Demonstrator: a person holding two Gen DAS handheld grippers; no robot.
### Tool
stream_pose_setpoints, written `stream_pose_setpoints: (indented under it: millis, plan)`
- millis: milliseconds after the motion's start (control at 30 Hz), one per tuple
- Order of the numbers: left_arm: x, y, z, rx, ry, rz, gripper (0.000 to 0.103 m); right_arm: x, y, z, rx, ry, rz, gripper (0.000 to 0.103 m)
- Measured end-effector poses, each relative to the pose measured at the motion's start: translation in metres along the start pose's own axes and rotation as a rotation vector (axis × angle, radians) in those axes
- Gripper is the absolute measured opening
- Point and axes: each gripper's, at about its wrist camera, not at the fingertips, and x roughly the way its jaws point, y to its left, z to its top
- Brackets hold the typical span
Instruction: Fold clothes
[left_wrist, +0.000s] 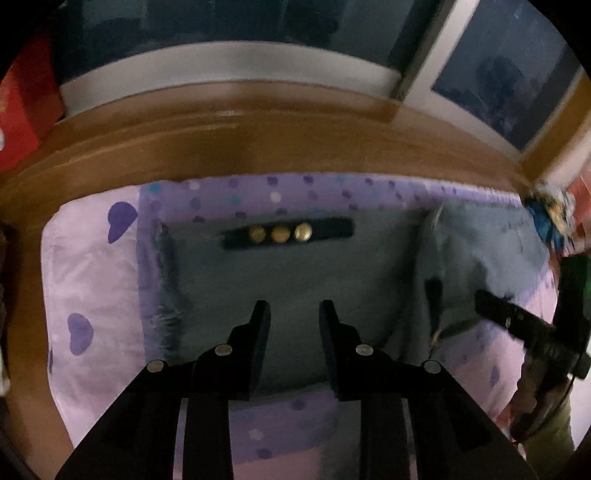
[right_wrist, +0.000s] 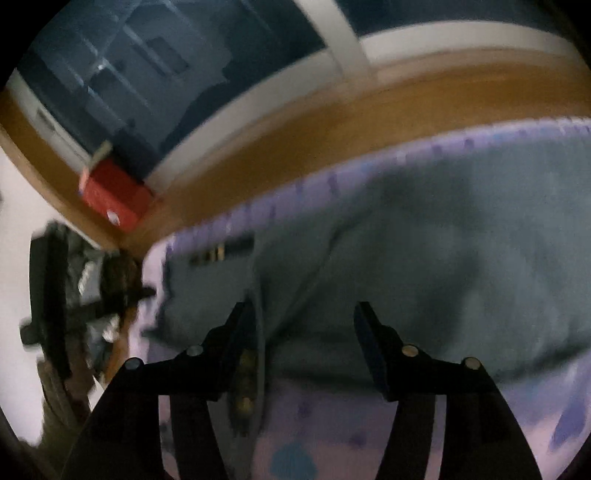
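My left gripper (left_wrist: 294, 314) hangs narrowly parted and empty over the folded grey-blue denim garment (left_wrist: 295, 280), which lies on the lilac heart-print sheet (left_wrist: 92, 280) beside the brown wooden edge (left_wrist: 221, 147). My right gripper (right_wrist: 301, 317) stands wider, holding nothing, above the same garment's near edge.

Folded garment (left_wrist: 295, 273) fills sheet (left_wrist: 88, 273); wooden rim (left_wrist: 236, 147) behind
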Motion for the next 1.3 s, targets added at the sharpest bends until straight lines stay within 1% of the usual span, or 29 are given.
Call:
stream_pose_setpoints:
  millis: [33,133,233,300,367,433,533,567,600,633,667,700,767,833,933,1033,1100,1167,1233,1300]
  plan:
    - [0.004,0.006,-0.002,0.029,0.016,-0.023,0.027,0.001,0.006,-0.014,0.000,0.011,-0.014,0.059]
    - [0.015,0.022,-0.008,0.126,0.067,-0.088,0.027,0.002,0.024,-0.053,0.071,0.025,-0.076,0.058]
    - [0.022,0.036,-0.015,0.209,0.097,-0.122,0.027,0.000,0.049,-0.091,0.155,0.023,-0.139,0.058]
    - [0.024,0.042,-0.020,0.240,0.111,-0.140,0.027,0.001,0.061,-0.107,0.181,0.019,-0.185,0.058]
    - [0.021,0.045,-0.024,0.259,0.120,-0.173,0.027,-0.001,0.076,-0.119,0.181,0.001,-0.269,0.058]
    - [0.017,0.045,-0.029,0.282,0.125,-0.193,0.027,0.001,0.087,-0.126,0.167,0.005,-0.347,0.058]
    - [0.016,0.045,-0.037,0.301,0.131,-0.215,0.027,0.006,0.098,-0.138,0.160,-0.012,-0.416,0.058]
    - [0.016,0.046,-0.040,0.303,0.135,-0.224,0.027,0.007,0.101,-0.141,0.146,-0.020,-0.440,0.056]
    - [0.018,0.047,-0.043,0.301,0.142,-0.233,0.027,0.010,0.107,-0.143,0.119,-0.027,-0.484,0.044]
    - [0.021,0.049,-0.046,0.297,0.153,-0.241,0.027,0.012,0.111,-0.144,0.104,-0.031,-0.498,0.034]
    - [0.023,0.050,-0.048,0.293,0.160,-0.247,0.027,0.014,0.115,-0.145,0.092,-0.035,-0.510,0.018]
    - [0.023,0.052,-0.050,0.290,0.161,-0.253,0.027,0.013,0.114,-0.144,0.116,-0.038,-0.477,0.007]
    - [0.021,0.055,-0.053,0.285,0.156,-0.272,0.027,0.007,0.117,-0.140,0.151,-0.066,-0.445,0.007]
    - [0.019,0.060,-0.054,0.272,0.155,-0.290,0.027,-0.008,0.134,-0.130,0.136,-0.120,-0.408,0.006]
    - [0.014,0.069,-0.055,0.238,0.145,-0.309,0.027,-0.018,0.176,-0.098,0.032,-0.172,-0.311,0.006]
    - [0.009,0.078,-0.054,0.207,0.123,-0.313,0.027,-0.011,0.222,-0.061,-0.155,-0.174,-0.291,0.006]
    - [0.003,0.084,-0.051,0.192,0.098,-0.308,0.027,0.004,0.248,-0.037,-0.262,-0.162,-0.264,0.006]
    - [-0.002,0.090,-0.049,0.182,0.080,-0.300,0.027,0.028,0.269,-0.011,-0.335,-0.124,-0.220,0.006]
    - [-0.006,0.098,-0.048,0.170,0.068,-0.293,0.027,0.062,0.277,0.013,-0.362,-0.070,-0.193,0.006]
    - [-0.006,0.103,-0.047,0.150,0.063,-0.284,0.027,0.103,0.272,0.031,-0.340,0.000,-0.187,0.006]
